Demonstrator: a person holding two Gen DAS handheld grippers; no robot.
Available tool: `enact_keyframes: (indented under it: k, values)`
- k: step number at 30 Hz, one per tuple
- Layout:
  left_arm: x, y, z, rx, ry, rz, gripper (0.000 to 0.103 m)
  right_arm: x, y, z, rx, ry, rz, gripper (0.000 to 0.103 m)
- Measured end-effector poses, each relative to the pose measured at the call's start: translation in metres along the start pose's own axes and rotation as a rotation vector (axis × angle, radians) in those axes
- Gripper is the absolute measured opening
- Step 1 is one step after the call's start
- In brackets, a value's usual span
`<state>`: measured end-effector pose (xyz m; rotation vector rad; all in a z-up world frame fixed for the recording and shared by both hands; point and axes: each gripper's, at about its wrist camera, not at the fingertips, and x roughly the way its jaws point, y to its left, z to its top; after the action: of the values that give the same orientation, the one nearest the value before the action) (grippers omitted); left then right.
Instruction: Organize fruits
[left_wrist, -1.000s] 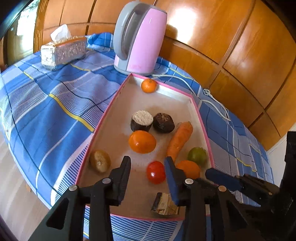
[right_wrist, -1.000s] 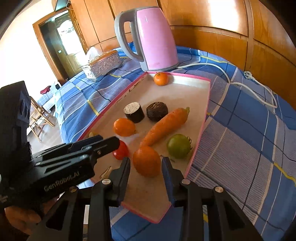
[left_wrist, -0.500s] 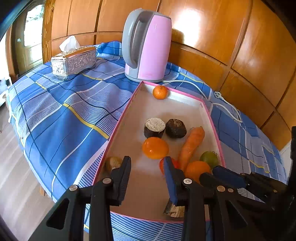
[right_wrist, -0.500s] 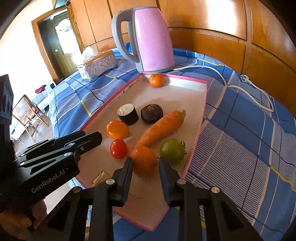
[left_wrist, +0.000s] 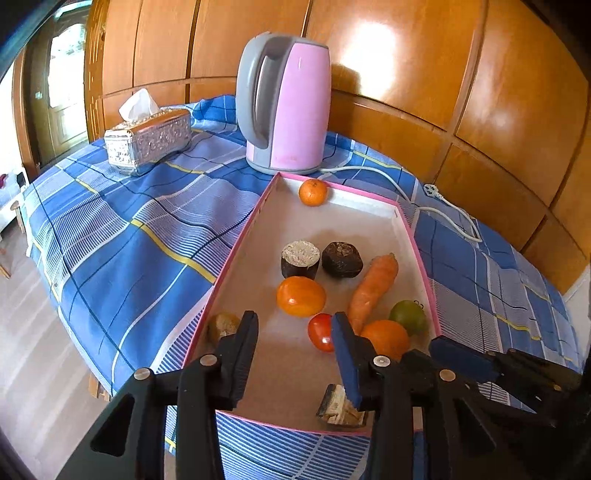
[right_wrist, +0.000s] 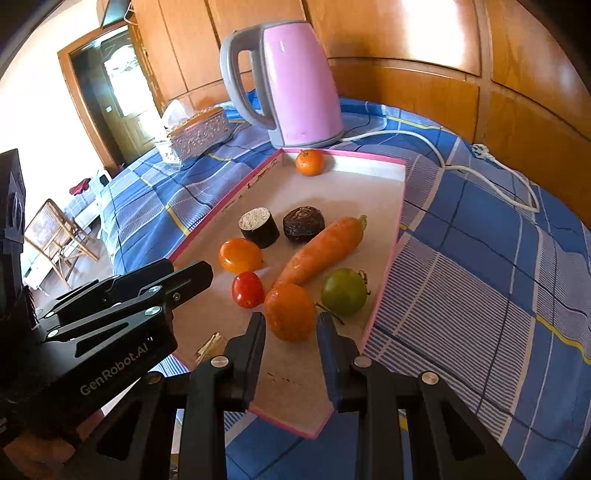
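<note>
two hand-held grippers over the fruit tray, right one pinching an orange

the pink-rimmed tray (left_wrist: 236, 254) lies on the blue checked cloth (left_wrist: 122, 236) of the tabletop, its far end just before the pink kettle (left_wrist: 284, 103); a silver tissue box (left_wrist: 147, 142) stands near the far left edge.

the left hand-held gripper (left_wrist: 294, 345) hovers over the near end of the tray. its jaws are opening and stand apart with only bare tray floor between them; the pads press on nothing. in the left wrist view a brownish fruit (left_wrist: 222, 325) sits by the tray's left rim, partly hidden behind the left finger, and the small red tomato (left_wrist: 320, 332) shows just at the inner side of the right finger, though i cannot tell whether they touch. a layered brown-and-pale piece (left_wrist: 338, 408) lies at the near rim.

further in sit an orange tomato-like fruit (left_wrist: 301, 296), a dark cylinder with a pale top (left_wrist: 300, 258), a dark lumpy round piece (left_wrist: 342, 259), the carrot (left_wrist: 373, 286) lying lengthwise, a green fruit (left_wrist: 408, 316) by the right rim, and a small mandarin (left_wrist: 313, 192) in the far corner.

the right hand-held gripper (right_wrist: 290, 328) has its jaws drawn in on an orange fruit (right_wrist: 290, 312) near the tray's near right corner, one finger on each flank, the fruit just beside the carrot's blunt end and the green fruit.
</note>
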<state>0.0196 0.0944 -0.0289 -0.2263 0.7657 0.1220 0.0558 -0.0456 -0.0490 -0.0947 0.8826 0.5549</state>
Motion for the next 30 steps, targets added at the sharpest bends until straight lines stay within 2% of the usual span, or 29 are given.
enact_keyframes:
  k: [8, 11, 14, 20, 28, 30]
  values:
    - [-0.013, -0.007, -0.003, 0.026, -0.044, 0.006, 0.046, -0.019, -0.006, -0.009, 0.052, -0.053, -0.071, 0.033]
    - [-0.017, -0.008, -0.003, 0.034, -0.054, 0.002, 0.057, -0.022, -0.013, -0.013, 0.084, -0.065, -0.104, 0.035]
    - [-0.020, -0.011, -0.006, 0.045, -0.064, 0.003, 0.058, -0.024, -0.017, -0.016, 0.102, -0.070, -0.133, 0.036]
    - [-0.025, -0.015, -0.011, 0.048, -0.078, 0.016, 0.075, -0.029, -0.020, -0.021, 0.119, -0.083, -0.177, 0.036]
    - [-0.029, -0.018, -0.015, 0.057, -0.082, 0.025, 0.081, -0.033, -0.021, -0.025, 0.121, -0.090, -0.207, 0.036]
    - [-0.030, -0.018, -0.015, 0.060, -0.087, 0.034, 0.087, -0.033, -0.019, -0.025, 0.114, -0.092, -0.208, 0.036]
